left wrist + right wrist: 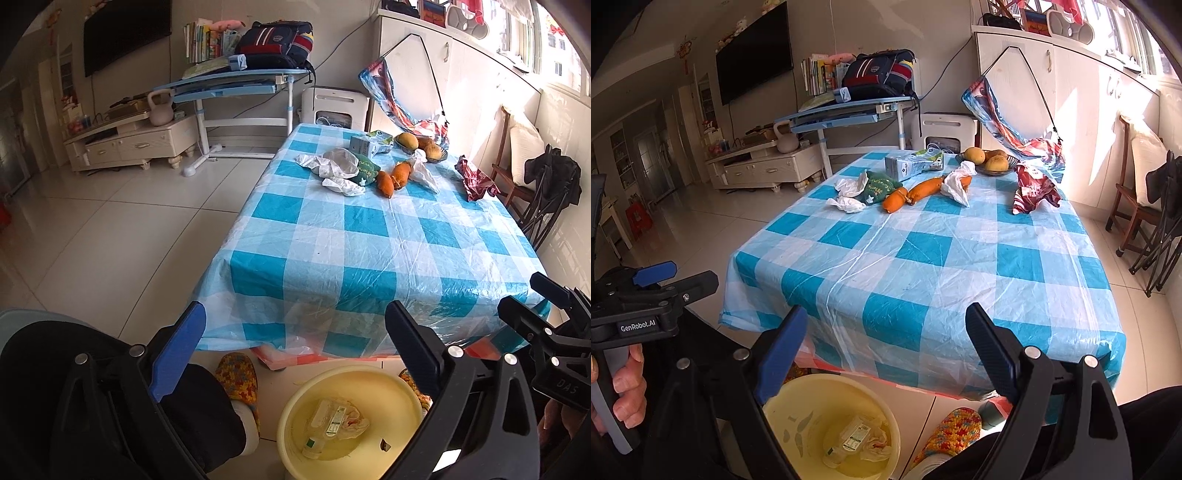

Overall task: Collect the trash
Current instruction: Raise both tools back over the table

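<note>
A table (923, 258) under a blue-and-white checked plastic cloth takes up most of both views. All the items on it sit at its far end; the near half of the cloth is bare.

On the floor at the table's near edge stands a pale yellow basin (332, 380). It holds a flattened clear plastic bottle (328, 417) and a crumpled wrapper (354, 424) touching it.

At the far end, right side, lies a crumpled red-and-white bag (1032, 190). Left of it, a plate of fruit (991, 162) and a grey carton (908, 164) lying on its side. Nearer the camera, two orange carrot-shaped items (912, 194) lie end to end, with a green stuffed piece (877, 188) beside them. Crumpled white tissues (849, 195) rest against the green piece; another white wad (956, 184) lies by the right-hand carrot.

The left gripper (295, 350) hangs over the basin, jaws spread wide, nothing between them. The right gripper (886, 354) is likewise over the basin's edge, jaws spread wide and empty. A hand (626, 391) grips the left gripper's handle in the right wrist view.

A foot in a multicoloured knitted slipper (238, 380) stands just beside the basin.
</note>
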`<state>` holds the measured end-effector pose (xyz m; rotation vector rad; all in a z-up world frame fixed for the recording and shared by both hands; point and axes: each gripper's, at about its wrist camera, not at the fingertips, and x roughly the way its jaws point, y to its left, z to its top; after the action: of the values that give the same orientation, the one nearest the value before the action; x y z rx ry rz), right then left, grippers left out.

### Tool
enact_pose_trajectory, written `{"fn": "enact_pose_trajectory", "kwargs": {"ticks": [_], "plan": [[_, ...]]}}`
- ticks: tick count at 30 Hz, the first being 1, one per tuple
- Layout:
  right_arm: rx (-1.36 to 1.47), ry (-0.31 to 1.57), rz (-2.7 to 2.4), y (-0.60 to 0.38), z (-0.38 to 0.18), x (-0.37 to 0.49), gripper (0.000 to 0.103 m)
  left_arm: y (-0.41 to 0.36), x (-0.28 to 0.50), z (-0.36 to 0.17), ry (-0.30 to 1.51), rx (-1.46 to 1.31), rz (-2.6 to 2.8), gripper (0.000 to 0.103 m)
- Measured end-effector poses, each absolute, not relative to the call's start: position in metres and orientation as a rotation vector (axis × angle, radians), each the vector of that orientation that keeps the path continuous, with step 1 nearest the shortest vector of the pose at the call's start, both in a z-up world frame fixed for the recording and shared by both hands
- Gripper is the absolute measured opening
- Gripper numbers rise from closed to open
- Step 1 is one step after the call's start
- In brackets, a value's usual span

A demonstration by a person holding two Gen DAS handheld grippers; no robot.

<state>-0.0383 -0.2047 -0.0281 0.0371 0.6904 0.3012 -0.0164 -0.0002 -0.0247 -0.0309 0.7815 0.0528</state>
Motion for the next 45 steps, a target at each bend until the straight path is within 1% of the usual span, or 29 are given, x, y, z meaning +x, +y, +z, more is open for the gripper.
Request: {"fn": "enact_pose_trajectory", "kwargs": {"ticks": [31, 40, 45], "plan": [[0.025, 0.666, 0.280, -0.208, -0.025, -0.039, 0.084, 0.004, -0.014, -0.021, 0.768, -0.047, 0.075, 0.096], [0.017, 0.643, 0.288, -0.202, -0.019, -0.042, 0.084, 0.015, -0.011, -0.011, 0.753, -0.124, 0.060, 0.096], [0.014, 0.640, 0.298, -0.199, -0.015, -0.039, 0.084, 0.016, 0.001, -0.005, 0.756, -0.121, 0.044, 0.096]]}}
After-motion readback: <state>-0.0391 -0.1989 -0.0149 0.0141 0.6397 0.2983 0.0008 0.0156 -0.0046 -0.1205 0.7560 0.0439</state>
